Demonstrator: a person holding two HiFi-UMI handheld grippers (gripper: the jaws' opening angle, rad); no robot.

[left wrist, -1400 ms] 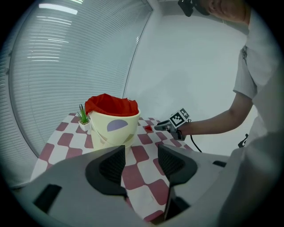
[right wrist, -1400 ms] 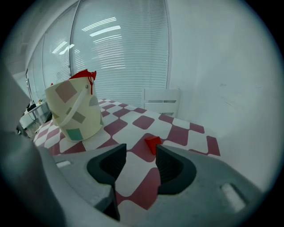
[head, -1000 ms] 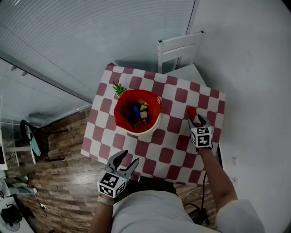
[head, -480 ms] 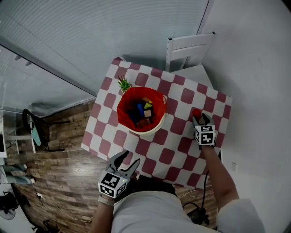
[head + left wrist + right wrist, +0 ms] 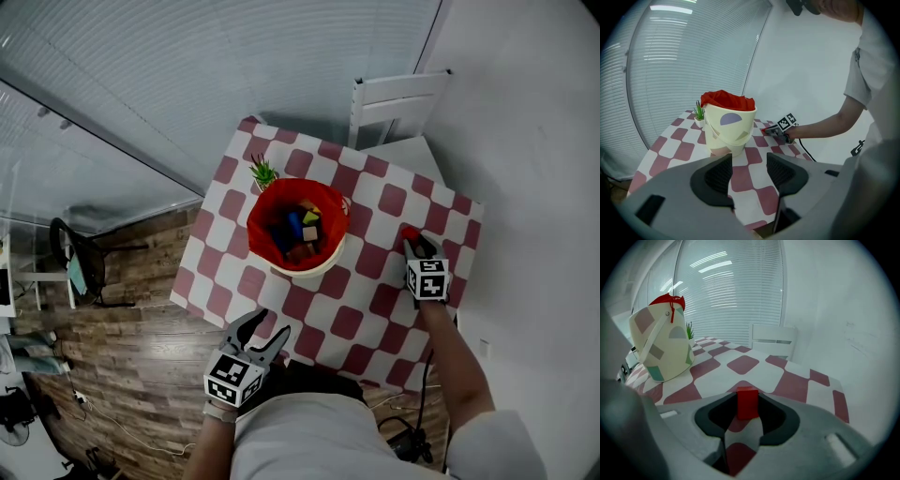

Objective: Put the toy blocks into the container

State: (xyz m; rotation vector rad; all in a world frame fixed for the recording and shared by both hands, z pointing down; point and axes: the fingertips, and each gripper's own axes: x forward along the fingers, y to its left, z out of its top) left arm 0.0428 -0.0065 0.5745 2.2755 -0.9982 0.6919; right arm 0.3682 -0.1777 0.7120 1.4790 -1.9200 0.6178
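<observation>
Holding a small red cuboid toy block (image 5: 747, 401) in the right gripper (image 5: 414, 244), with the jaws just now drawn together on its two side faces, pads pressing. Gripped low and from the sides, probably so as to lift it straight off the table with the red-and-white chequered cloth (image 5: 367, 298). Found close to the right edge of that table, about halfway along; whether already off the cloth, not possible to say. Standing upright nearer the far left corner, well apart from the block: a cream plastic bucket with a red liner (image 5: 309, 266), mouth open upward, several coloured blocks (image 5: 298, 230) already inside. Keeping the left gripper (image 5: 270, 328) released and empty at the near edge, most likely to leave the way to the bucket free. Just beside the bucket, toward the far left corner, a small green potted plant (image 5: 264, 172).
</observation>
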